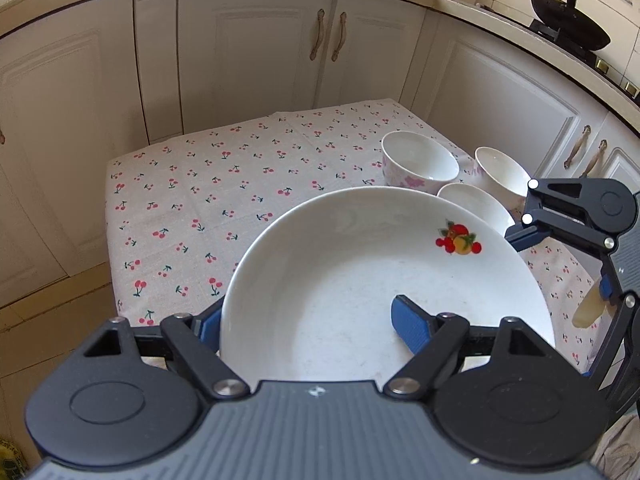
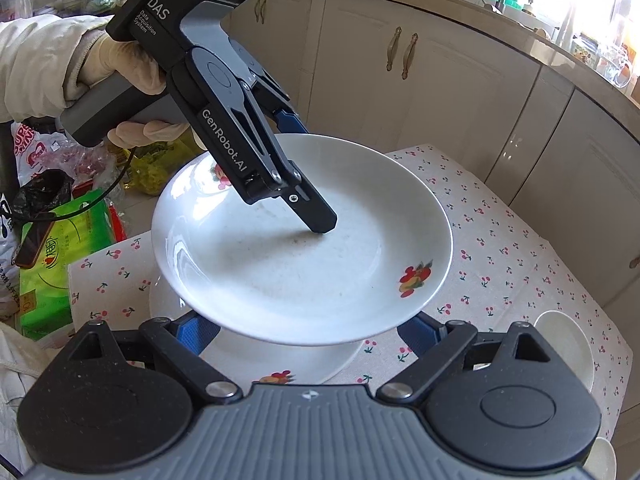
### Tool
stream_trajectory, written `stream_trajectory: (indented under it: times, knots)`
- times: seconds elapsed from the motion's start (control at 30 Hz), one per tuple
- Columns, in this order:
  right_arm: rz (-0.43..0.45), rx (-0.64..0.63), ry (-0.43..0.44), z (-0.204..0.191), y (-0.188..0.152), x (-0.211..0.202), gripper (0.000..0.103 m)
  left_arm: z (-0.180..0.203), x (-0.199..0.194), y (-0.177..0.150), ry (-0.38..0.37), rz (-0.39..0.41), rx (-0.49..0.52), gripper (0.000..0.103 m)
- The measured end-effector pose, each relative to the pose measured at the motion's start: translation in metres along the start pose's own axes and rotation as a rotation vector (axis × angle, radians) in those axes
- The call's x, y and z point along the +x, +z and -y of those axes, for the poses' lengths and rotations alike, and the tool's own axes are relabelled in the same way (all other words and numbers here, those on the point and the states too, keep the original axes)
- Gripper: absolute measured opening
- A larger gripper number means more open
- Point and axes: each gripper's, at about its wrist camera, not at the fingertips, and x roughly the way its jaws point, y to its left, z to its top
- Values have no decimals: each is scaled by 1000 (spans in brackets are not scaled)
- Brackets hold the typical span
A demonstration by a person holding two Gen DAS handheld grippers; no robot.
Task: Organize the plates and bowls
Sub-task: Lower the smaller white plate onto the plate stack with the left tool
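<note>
My left gripper [image 1: 308, 320] is shut on the rim of a white deep plate [image 1: 360, 264] with a fruit print, one finger inside and one outside. It holds the plate above the cherry-print tablecloth [image 1: 192, 200]. In the right wrist view the same left gripper [image 2: 304, 176] carries that plate [image 2: 280, 264] over a second fruit-print plate [image 2: 280, 364] lying on the table. My right gripper [image 2: 308, 336] is open and empty, its blue fingertips [image 2: 192, 332] just under the held plate's near edge. Three white bowls [image 1: 420, 162] stand at the table's right side.
White cabinet doors [image 1: 256, 48] ring the table closely. A black wok [image 1: 568, 20] sits on the stove at the upper right. Bags and a green package [image 2: 52, 264] lie on the floor to the left of the table. A white bowl [image 2: 568, 344] sits near my right gripper.
</note>
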Motion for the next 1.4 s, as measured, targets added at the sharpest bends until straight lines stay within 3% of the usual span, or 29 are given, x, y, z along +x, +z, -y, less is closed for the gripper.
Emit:
stream_trajectory:
  times: [0.6,1.1,1.4]
  knots:
    - [-65,62,31,-32,-36,9,96,13,26,-45,-46,-65,-26,82]
    - [-89,56,16,-37,-41,10,96,11,36,-47,-68,-122,-42,83]
    - [-82,57,15,-37,-41,10,96,13,36,-43,-44,-160,15,84]
